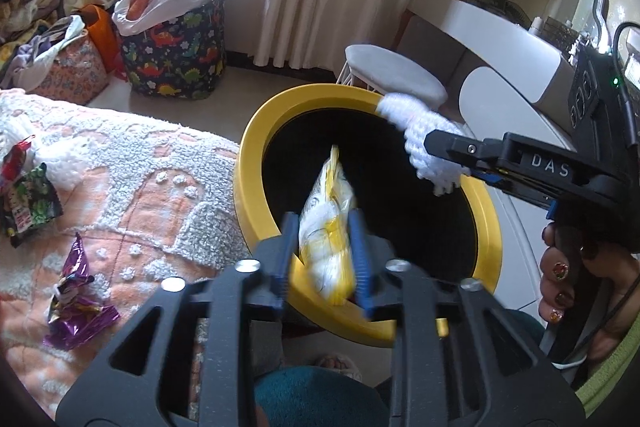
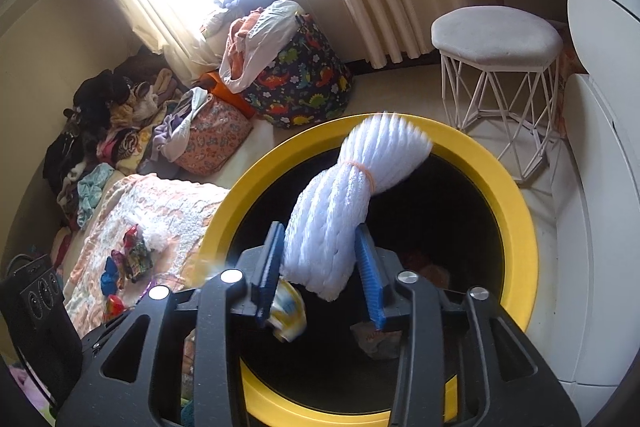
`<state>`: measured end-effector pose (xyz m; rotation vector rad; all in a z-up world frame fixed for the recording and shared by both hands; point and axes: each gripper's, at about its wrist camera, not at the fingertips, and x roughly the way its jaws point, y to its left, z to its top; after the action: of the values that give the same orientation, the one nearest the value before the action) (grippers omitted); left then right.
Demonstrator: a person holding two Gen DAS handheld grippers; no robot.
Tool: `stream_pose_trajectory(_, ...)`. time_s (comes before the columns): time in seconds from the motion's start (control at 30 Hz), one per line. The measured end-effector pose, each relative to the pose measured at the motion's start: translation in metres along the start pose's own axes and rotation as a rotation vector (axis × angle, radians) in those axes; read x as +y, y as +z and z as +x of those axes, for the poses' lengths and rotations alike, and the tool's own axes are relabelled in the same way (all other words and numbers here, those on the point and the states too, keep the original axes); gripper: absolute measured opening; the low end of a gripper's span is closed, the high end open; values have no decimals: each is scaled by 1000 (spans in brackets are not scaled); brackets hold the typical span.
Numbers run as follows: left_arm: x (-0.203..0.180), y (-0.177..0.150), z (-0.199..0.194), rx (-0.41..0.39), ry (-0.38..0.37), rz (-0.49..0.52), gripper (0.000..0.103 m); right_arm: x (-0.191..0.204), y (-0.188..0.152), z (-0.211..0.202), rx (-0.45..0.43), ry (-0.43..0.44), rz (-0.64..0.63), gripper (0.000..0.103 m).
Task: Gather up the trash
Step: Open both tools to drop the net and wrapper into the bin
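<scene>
Over the yellow-rimmed bin (image 1: 256,131) now, both tools at its black mouth. Left gripper (image 1: 324,259): blue pads flanking a yellow-and-white wrapper (image 1: 326,227), whether pinching or just freed, cannot tell. Right gripper (image 2: 322,259): same doubt around a white foam net sleeve (image 2: 340,211). Farther back on the bedspread (image 1: 132,163), purple wrapper (image 1: 76,291) and others.
</scene>
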<state>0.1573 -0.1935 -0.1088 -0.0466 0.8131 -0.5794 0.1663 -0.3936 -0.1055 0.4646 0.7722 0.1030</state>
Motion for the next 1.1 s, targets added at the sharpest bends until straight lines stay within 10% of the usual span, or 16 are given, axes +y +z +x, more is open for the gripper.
stream_pose_trajectory(0.37, 6, 1, -37, -125, 50, -27, 91, 9, -2, -2, -29, -9, -38, 53)
stream_pose_trajectory(1.1, 42, 3, -107, -286, 204, -66, 92, 66, -5, -24, -134, 80, -147, 71)
